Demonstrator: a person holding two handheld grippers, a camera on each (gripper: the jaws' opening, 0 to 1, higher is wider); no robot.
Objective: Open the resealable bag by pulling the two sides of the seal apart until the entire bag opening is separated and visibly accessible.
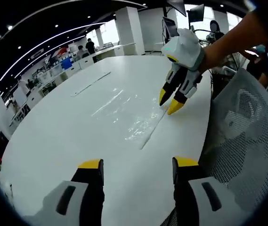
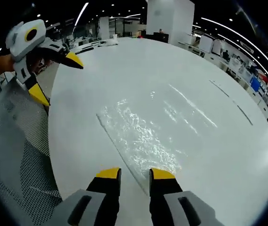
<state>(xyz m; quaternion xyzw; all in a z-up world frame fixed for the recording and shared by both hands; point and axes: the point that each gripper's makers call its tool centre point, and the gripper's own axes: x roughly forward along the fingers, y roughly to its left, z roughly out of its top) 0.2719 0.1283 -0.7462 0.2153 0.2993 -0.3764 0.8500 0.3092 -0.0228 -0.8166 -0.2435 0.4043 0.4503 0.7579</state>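
A clear resealable bag [image 1: 126, 113] lies flat on the white table [image 1: 68, 127], its seal strip [image 1: 152, 132] running along the side nearest me. My left gripper [image 1: 138, 165] hovers open and wide, short of the bag, with nothing between its fingers. My right gripper [image 1: 169, 100] comes in from the upper right, held by a person's hand, its yellow tips slightly apart just above the far end of the seal. In the right gripper view the bag [image 2: 148, 136] stretches ahead, and the seal edge [image 2: 119, 146] runs down between the jaws of the open right gripper [image 2: 134, 174]. The left gripper [image 2: 58, 80] hangs wide open at top left.
A grey mesh chair back [image 1: 247, 122] [image 2: 16, 141] stands against the table's near edge. A thin clear strip [image 1: 91, 84] [image 2: 228, 92] lies farther out on the table. Desks, monitors and people fill the office beyond.
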